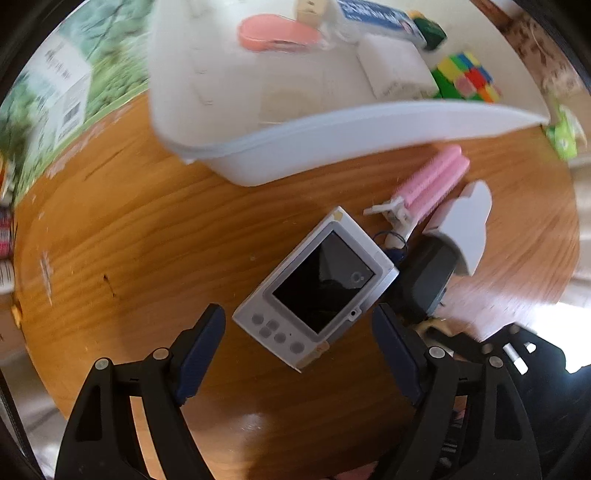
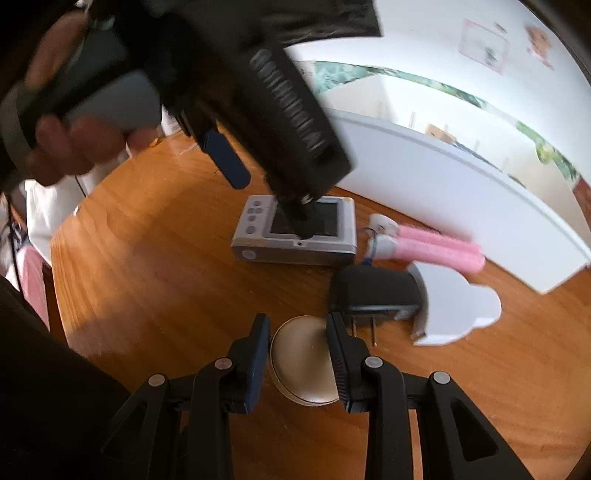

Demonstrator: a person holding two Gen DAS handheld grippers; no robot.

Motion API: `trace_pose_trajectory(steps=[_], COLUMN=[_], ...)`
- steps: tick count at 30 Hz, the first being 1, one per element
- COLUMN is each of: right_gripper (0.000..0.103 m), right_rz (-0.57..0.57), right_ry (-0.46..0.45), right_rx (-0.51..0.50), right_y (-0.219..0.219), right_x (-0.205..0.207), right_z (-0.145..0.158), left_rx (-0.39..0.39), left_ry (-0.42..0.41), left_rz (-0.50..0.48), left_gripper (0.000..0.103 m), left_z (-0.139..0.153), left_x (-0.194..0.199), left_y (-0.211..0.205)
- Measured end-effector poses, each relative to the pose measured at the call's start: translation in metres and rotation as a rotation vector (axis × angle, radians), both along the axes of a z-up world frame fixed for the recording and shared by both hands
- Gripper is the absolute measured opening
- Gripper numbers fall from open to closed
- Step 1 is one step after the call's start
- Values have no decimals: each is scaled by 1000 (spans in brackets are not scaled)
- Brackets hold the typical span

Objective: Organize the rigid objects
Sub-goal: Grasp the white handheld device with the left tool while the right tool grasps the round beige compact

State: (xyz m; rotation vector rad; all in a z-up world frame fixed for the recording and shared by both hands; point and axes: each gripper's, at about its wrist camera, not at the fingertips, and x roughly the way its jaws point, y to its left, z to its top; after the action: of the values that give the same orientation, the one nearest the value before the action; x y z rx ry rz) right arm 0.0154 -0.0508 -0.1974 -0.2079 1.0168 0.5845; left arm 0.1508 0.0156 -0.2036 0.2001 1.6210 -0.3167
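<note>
At centre of the left wrist view, a silver digital camera lies screen-up on the wooden table, apart from both fingers of the left gripper, whose jaws stand wide and released with nothing between them. Just right of the camera sits a black plug adapter, and a white cloud-shaped piece rests against its far end. A pink hair roller lies beside these, near the front wall of the white bin that fills the upper part of the frame. Inside the bin: a pink case, a white box, a colour cube and a tube with blue lettering. A printed carton stands at upper left.

Low in the right wrist view, the right gripper brackets a round beige compact resting on the table; the right pad looks to be against its rim, while contact on the left side cannot be confirmed, so a firm grasp cannot be told. The adapter's prongs sit just right of the fingers. At upper left, a person's hand holds the other gripper above the camera.
</note>
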Motion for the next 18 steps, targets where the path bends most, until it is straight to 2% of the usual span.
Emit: trace_pose_trajectory(steps=[4,6,12,14,18], right_gripper=[34,44,59,60,60], right_rz=[-52,-71,-110,-116,-116], right_ry=[27,40,60,68,85], right_rx=[30,34,34,32,24], right_y=[-17,-21,-24,-24,-25], right_x=[0,3,4,5,2], right_z=[-2,-3,-5,-7,-8], left_rx=[31,31,60,69,55], left_ry=[8,11,29,38,61], left_rz=[-55,-70,-102,-102,-60], left_gripper=[84,84,84,84,84], left_z=[-11,-14,-26,-31,-37], left_x=[0,1,-2,-3,8], left_y=[-1,-6,-17,-29,-24])
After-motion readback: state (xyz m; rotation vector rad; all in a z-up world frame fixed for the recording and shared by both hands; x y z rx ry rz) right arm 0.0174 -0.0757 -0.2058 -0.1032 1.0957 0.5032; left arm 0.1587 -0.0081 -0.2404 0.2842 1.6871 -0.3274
